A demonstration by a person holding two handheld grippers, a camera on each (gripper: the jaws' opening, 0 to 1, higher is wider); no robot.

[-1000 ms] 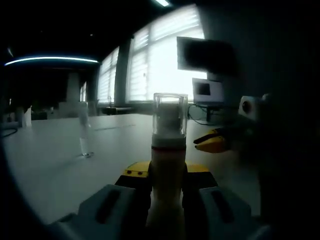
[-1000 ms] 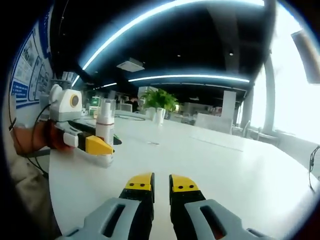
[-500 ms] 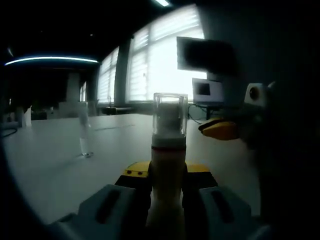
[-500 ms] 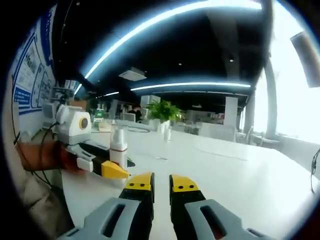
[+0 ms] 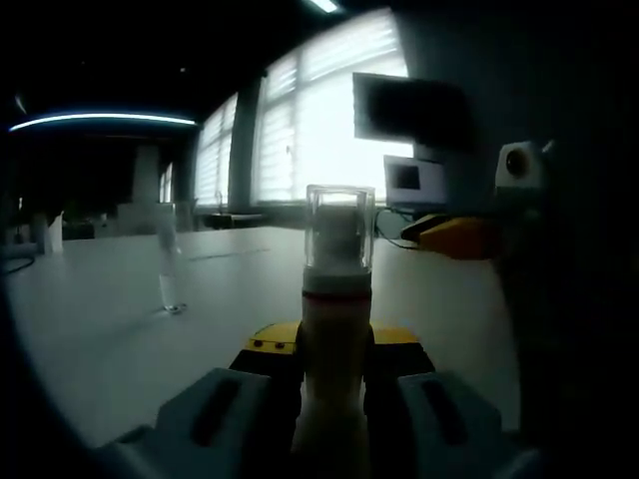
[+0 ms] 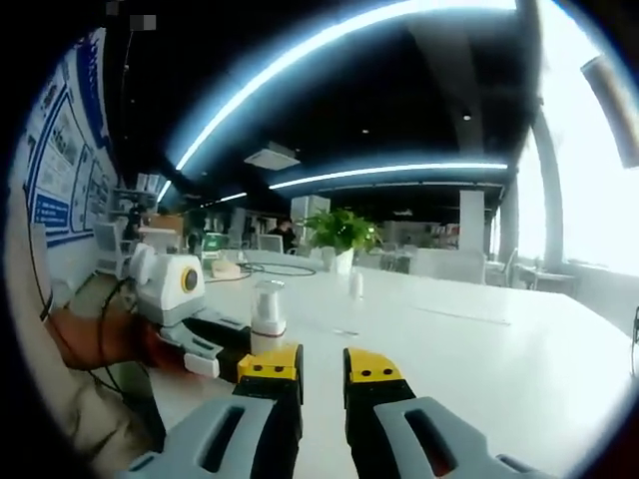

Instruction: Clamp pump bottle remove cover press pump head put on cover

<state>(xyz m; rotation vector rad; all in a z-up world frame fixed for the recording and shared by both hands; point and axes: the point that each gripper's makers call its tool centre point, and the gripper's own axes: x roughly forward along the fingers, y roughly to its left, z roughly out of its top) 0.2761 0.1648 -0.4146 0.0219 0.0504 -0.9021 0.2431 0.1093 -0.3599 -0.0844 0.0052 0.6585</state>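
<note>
On the far left of the left gripper view, a slim clear tube (image 5: pixel 171 257) stands upright on the white table (image 5: pixel 100 329), well apart from my work. In the middle, my left gripper (image 5: pixel 332 384) is clenched around the pump bottle (image 5: pixel 336 349), which stands upright between the yellow-tipped jaws. The clear cover (image 5: pixel 339 228) is on top of it, so I judge the clamping done and the cover removal not yet begun. To the right, my right gripper (image 5: pixel 454 237) hangs near the cover's height but apart from it.

In the right gripper view, on the left, a hand (image 6: pixel 95 334) holds the left gripper, with the bottle (image 6: pixel 267 317) upright in its grip just beyond my own jaw tips. My right gripper (image 6: pixel 320 365) has its jaws close together with a narrow gap, grasping nothing. A potted plant (image 6: pixel 342 235) stands far across the table.

Left to do, as I judge: pull the cover, press the pump head, refit the cover.
</note>
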